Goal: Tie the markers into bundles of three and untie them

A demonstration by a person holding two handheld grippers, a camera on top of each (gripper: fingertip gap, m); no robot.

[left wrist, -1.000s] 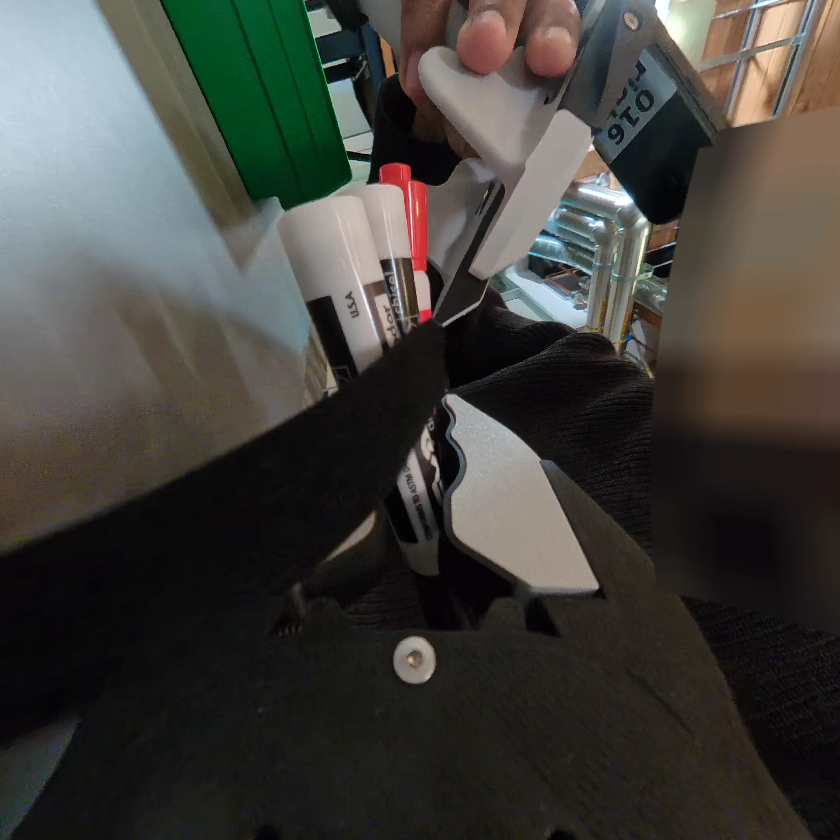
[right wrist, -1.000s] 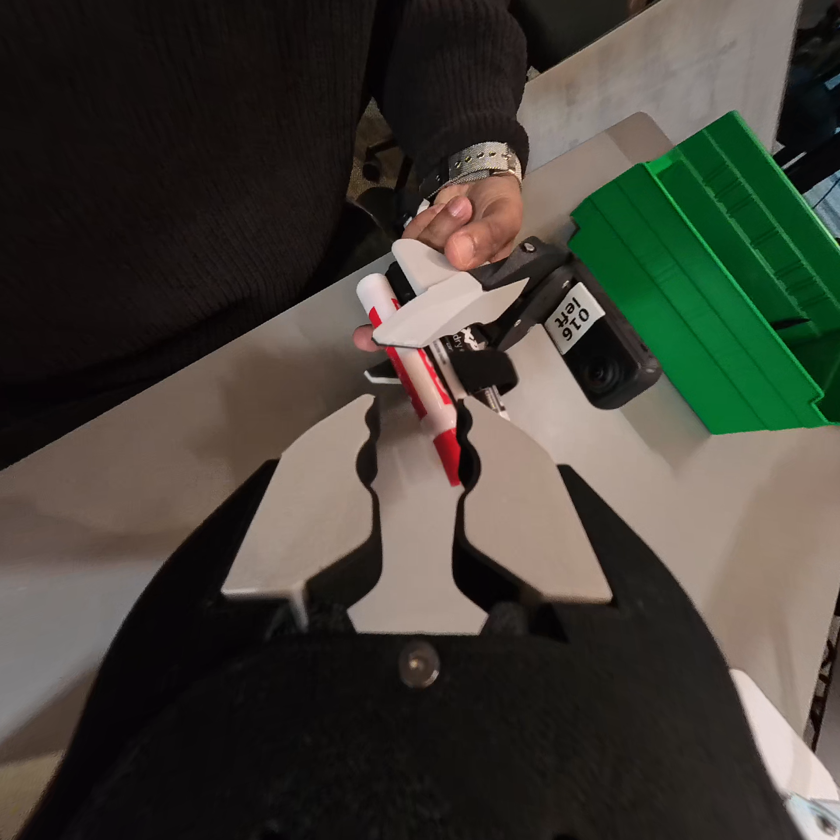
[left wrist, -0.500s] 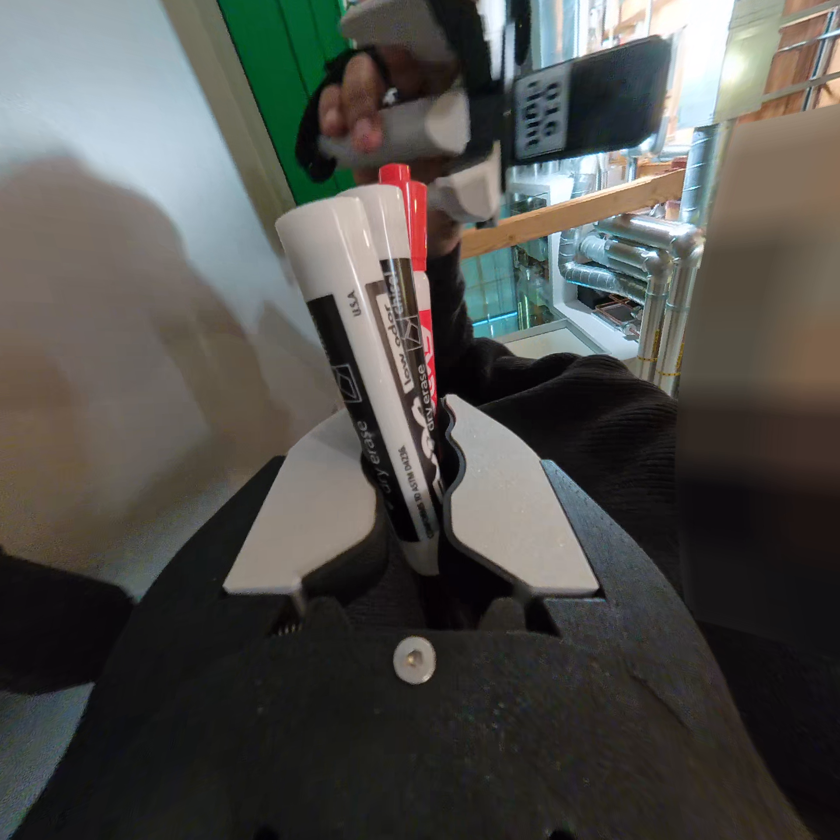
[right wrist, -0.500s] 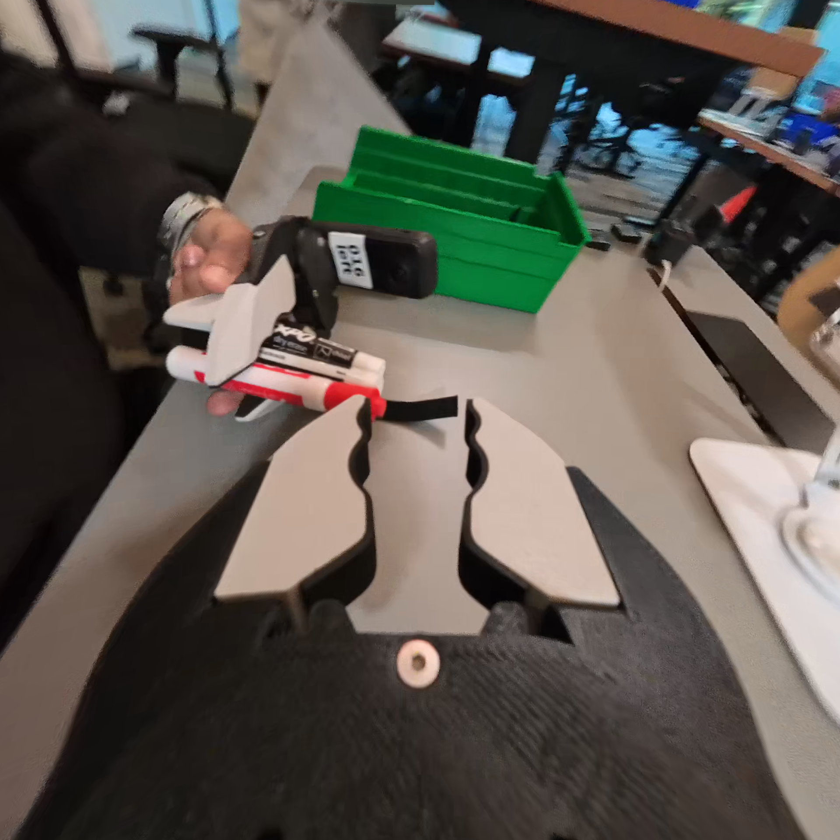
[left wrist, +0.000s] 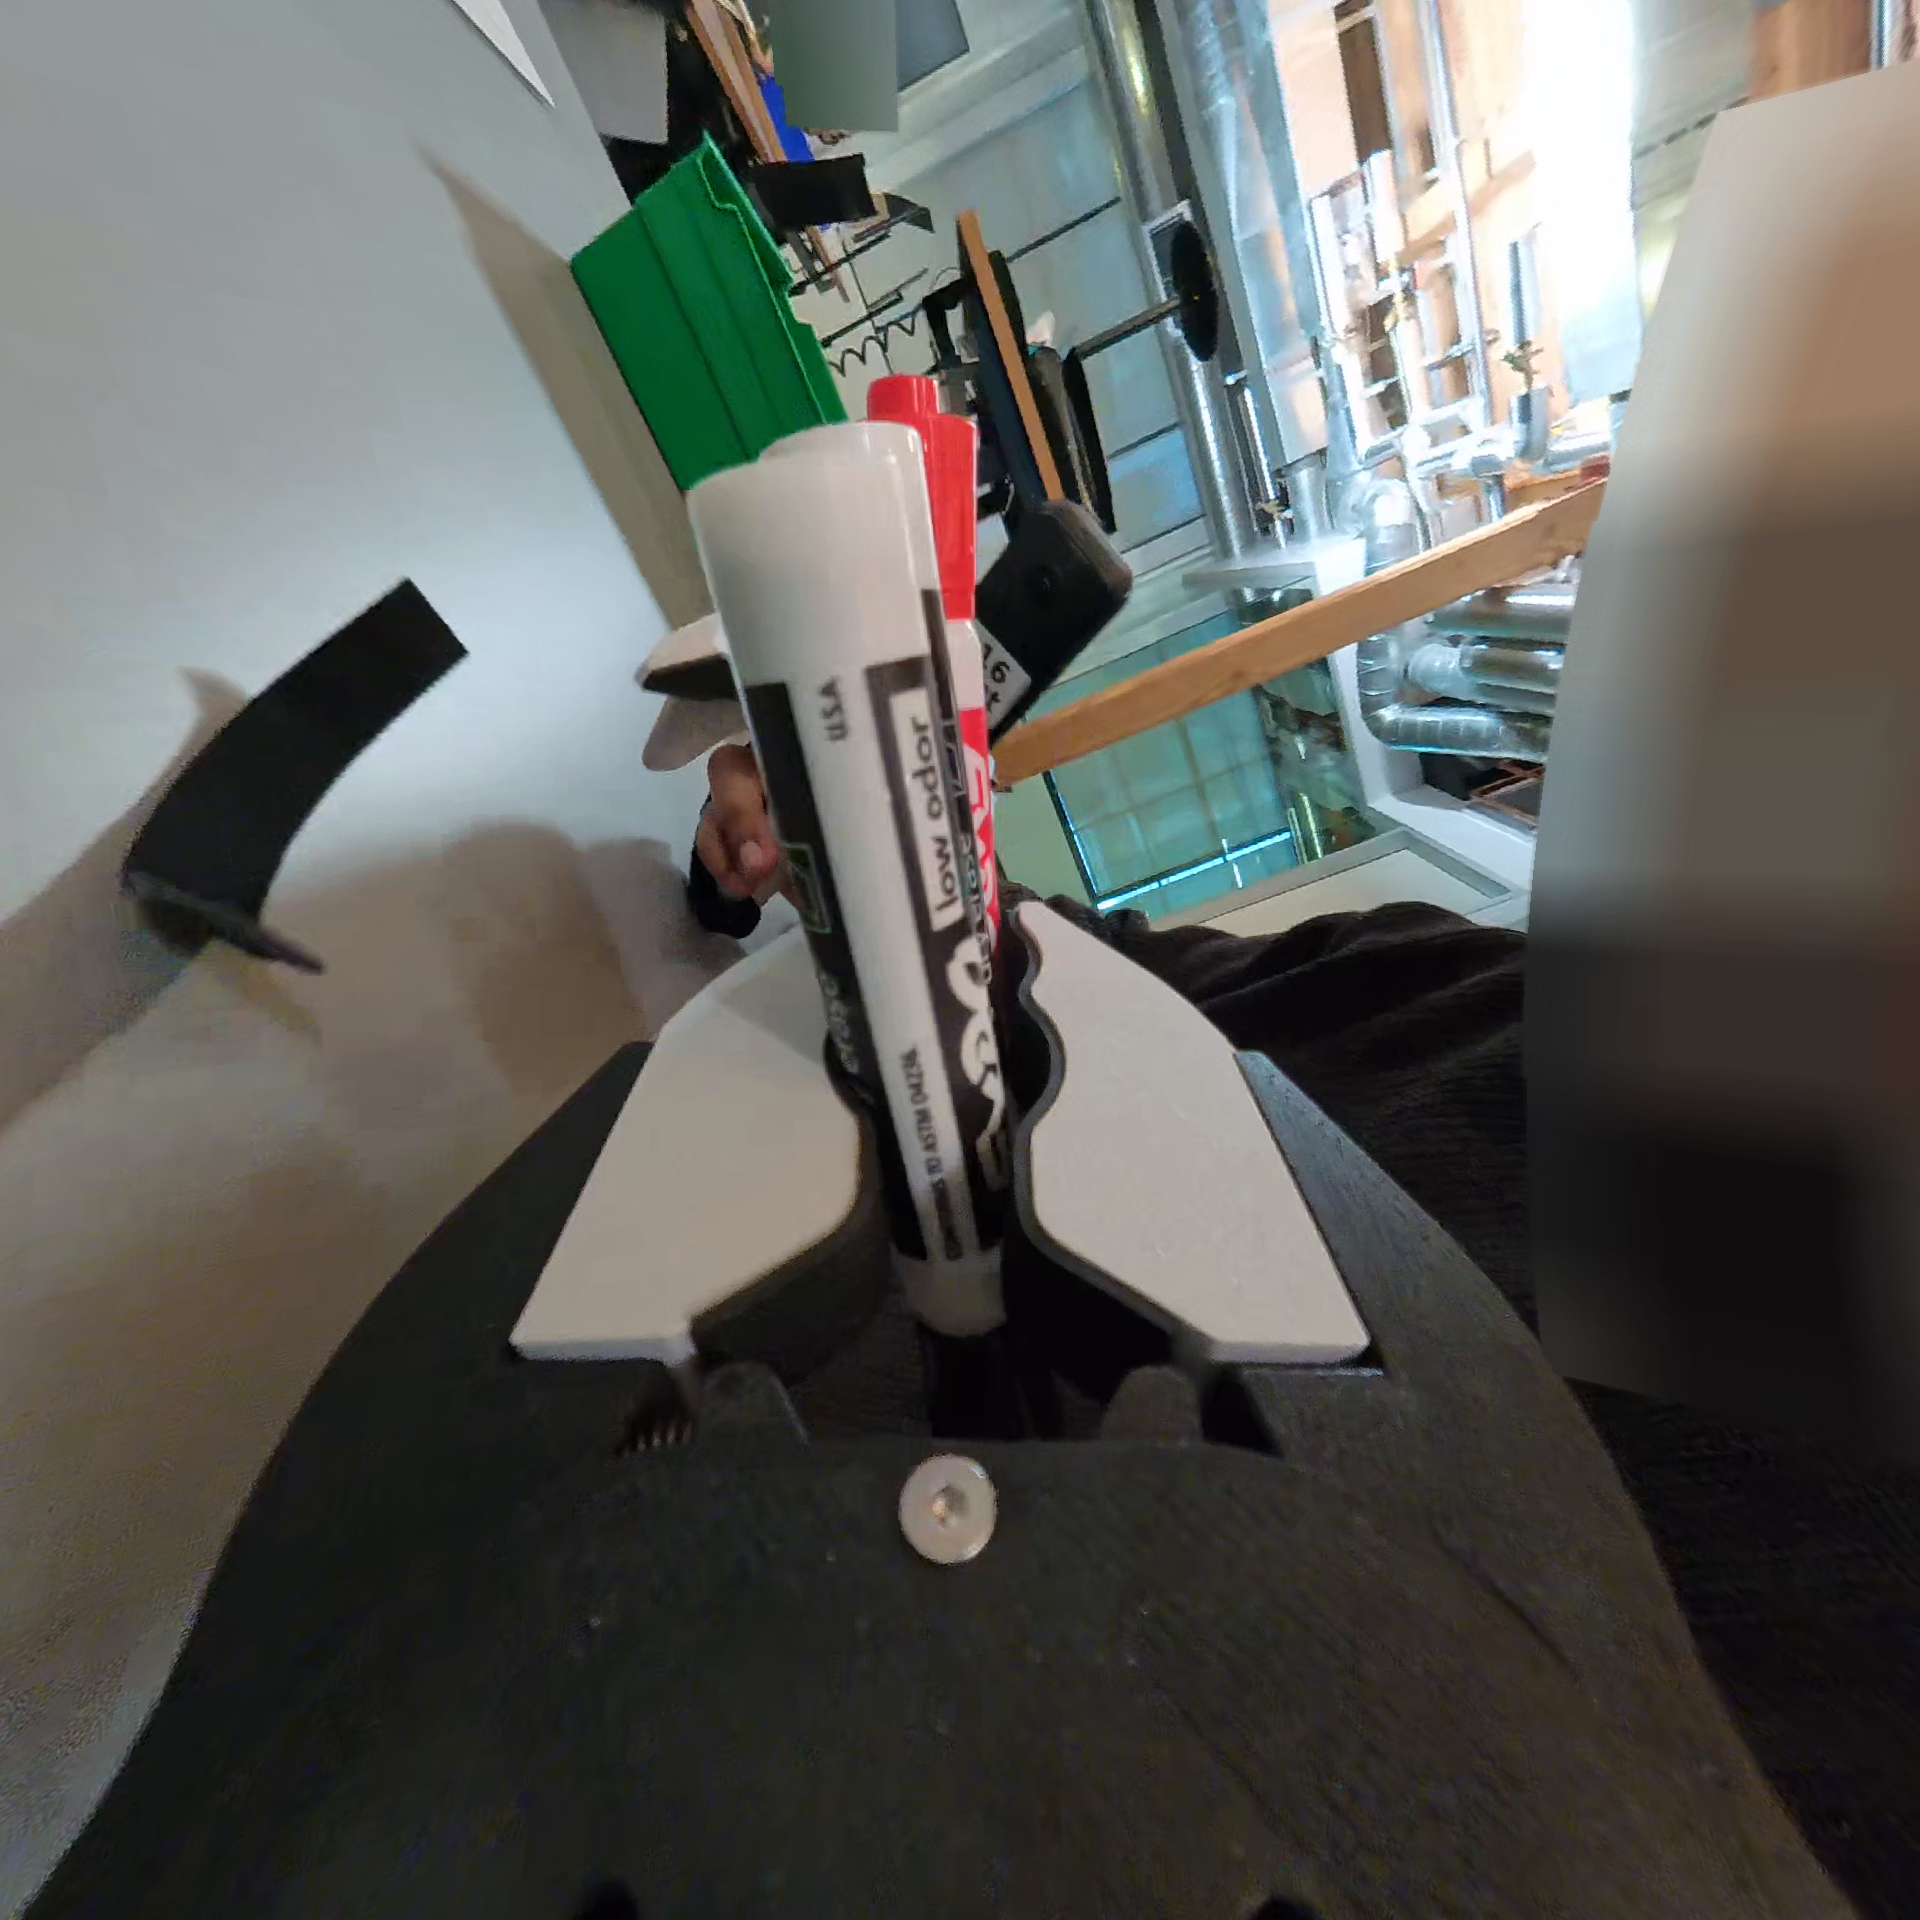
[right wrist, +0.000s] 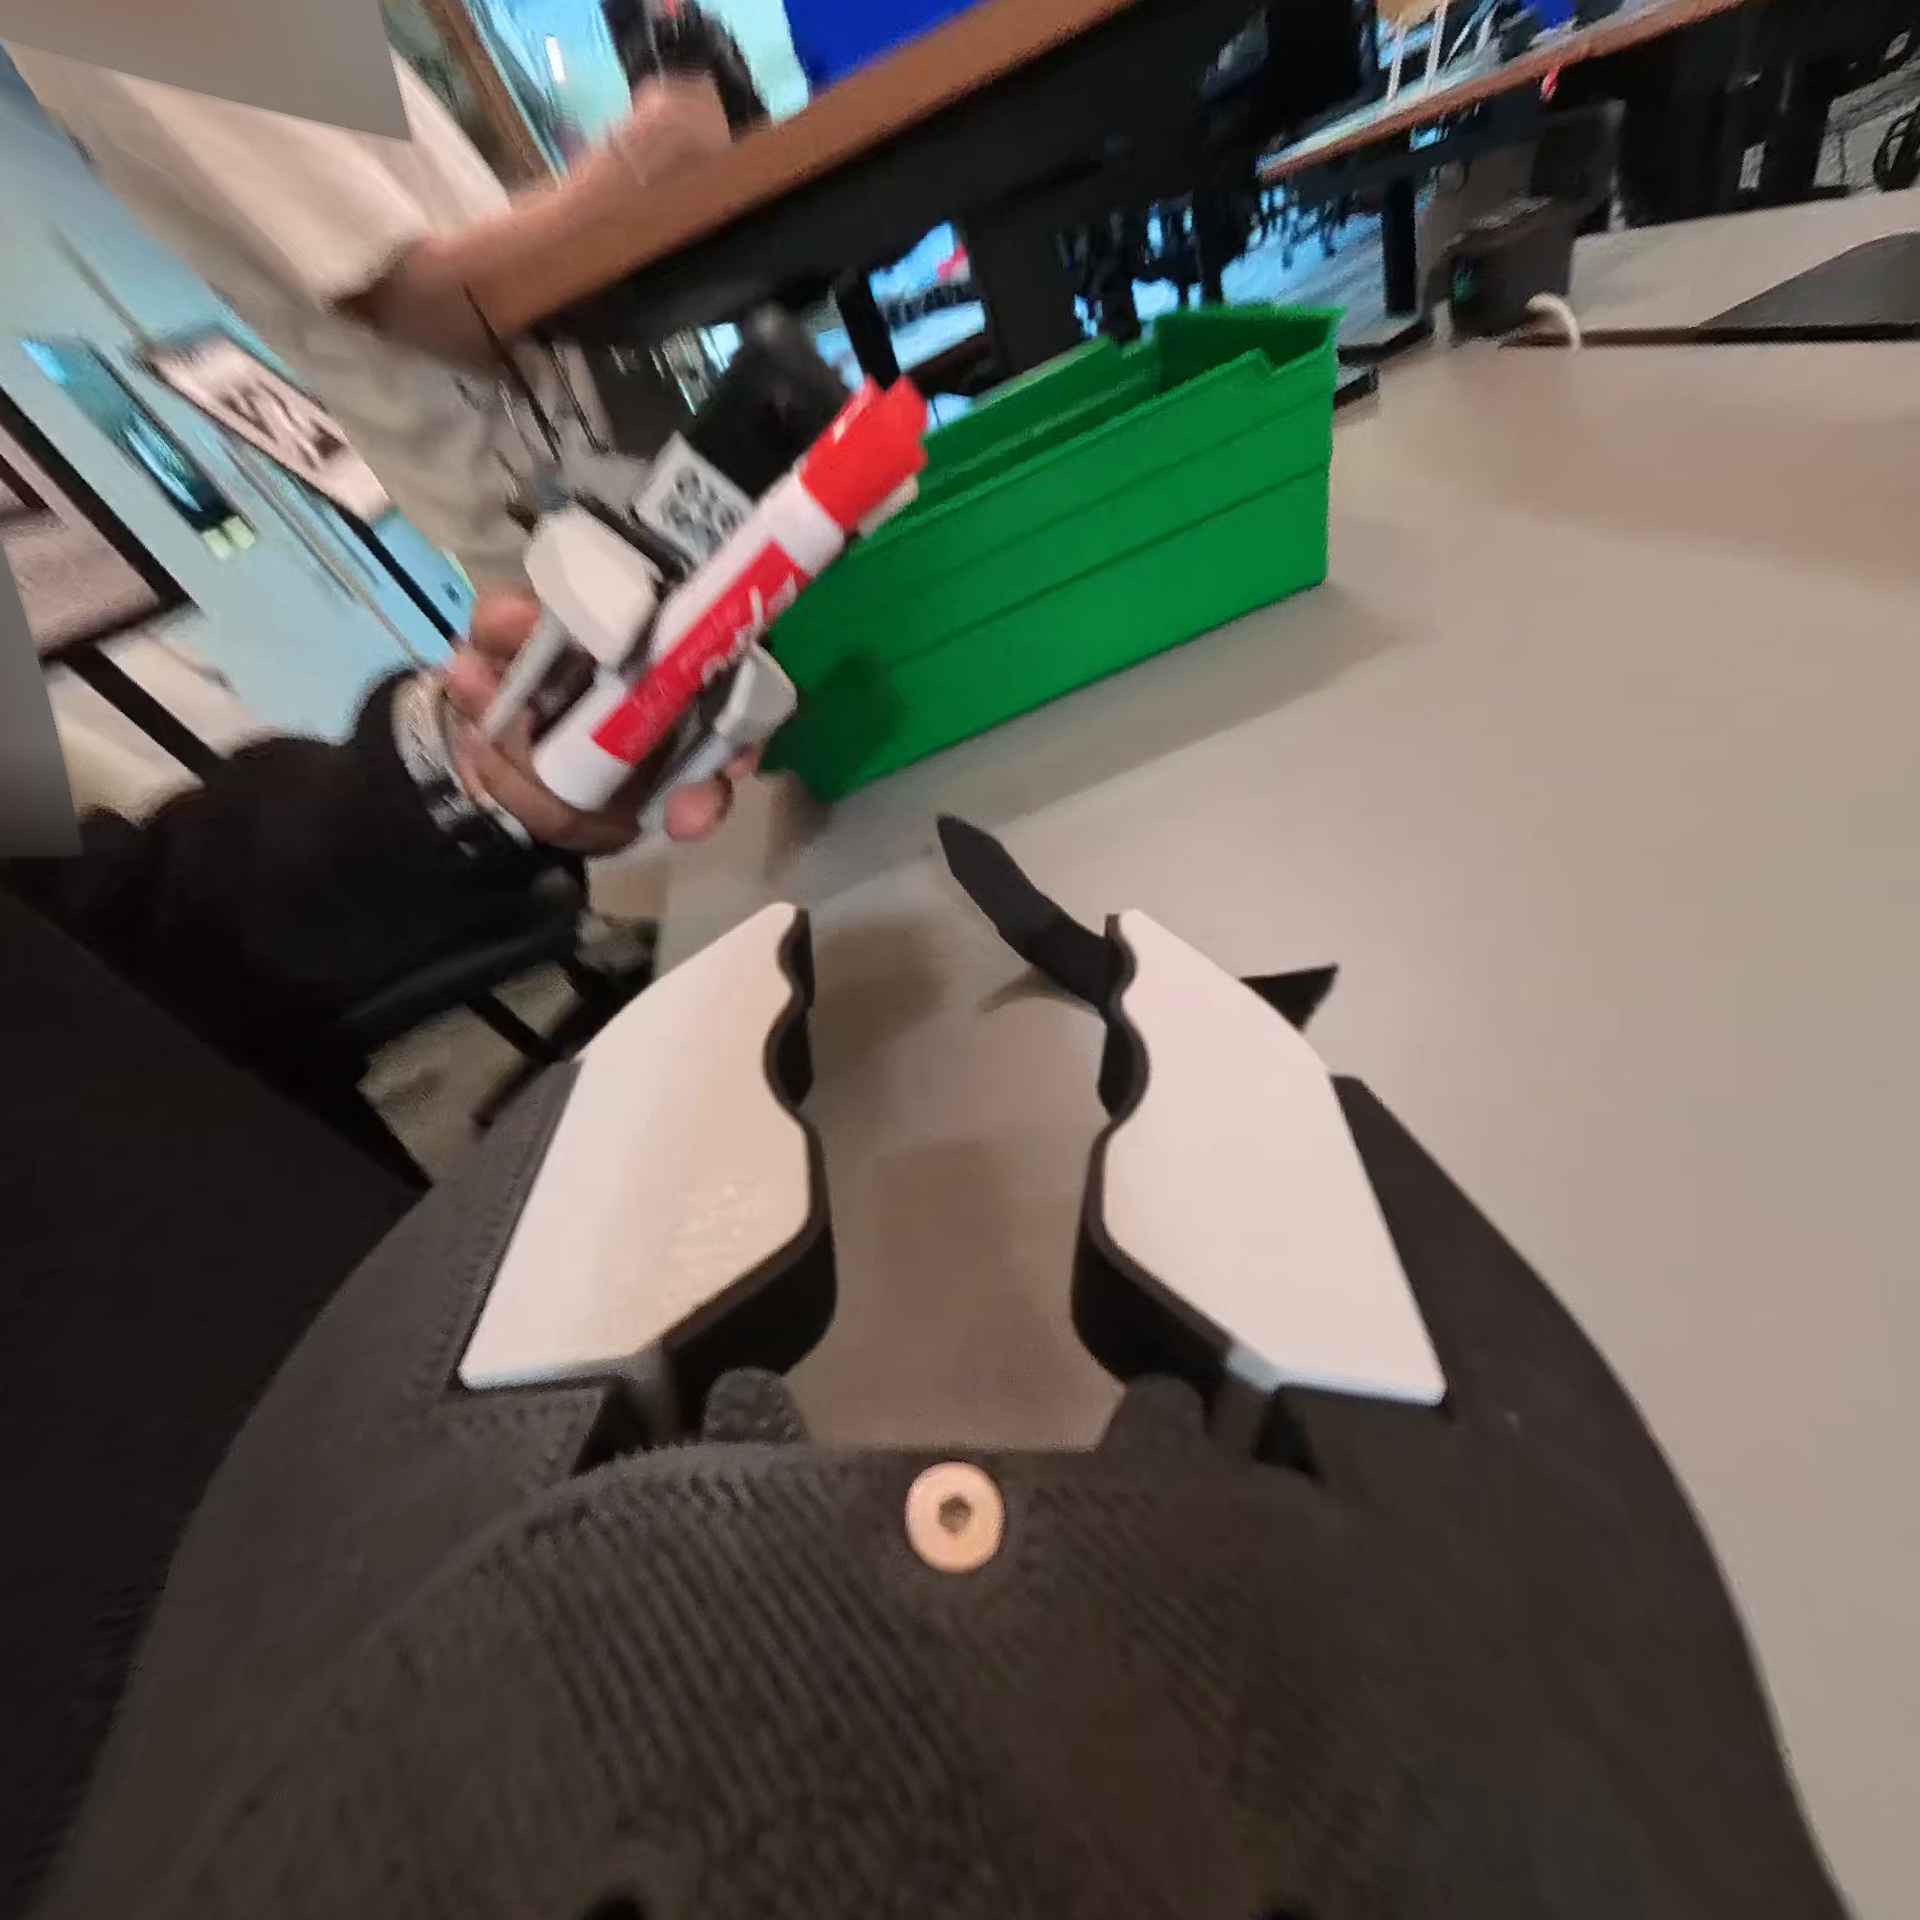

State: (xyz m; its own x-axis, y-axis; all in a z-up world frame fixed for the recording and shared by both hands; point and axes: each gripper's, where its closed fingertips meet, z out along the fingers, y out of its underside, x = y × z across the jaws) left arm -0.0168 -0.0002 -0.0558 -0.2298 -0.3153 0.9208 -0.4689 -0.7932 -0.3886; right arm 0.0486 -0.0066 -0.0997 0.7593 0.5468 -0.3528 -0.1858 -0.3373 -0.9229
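Gripping three dry-erase markers [left wrist: 894, 883], white barrels with black and red printed bands and a red cap at the top, my left tongs [left wrist: 935, 1091] are clamped narrow around the bundle at the centre of the left wrist frame. In the right wrist frame the same markers [right wrist: 727, 623] sit at upper left, tilted with the red cap up, held clear above the pale grey worktop [right wrist: 1558, 727]. My right tongs [right wrist: 956, 1039] stand wide with nothing between them, low in that frame. A loose black strap [right wrist: 1039, 925] lies curled on the worktop just beyond the right-hand finger [right wrist: 1226, 1143]; it also shows at middle left of the left wrist frame [left wrist: 281, 758]. A green plastic bin [right wrist: 1091, 561] rests on the worktop behind the markers.
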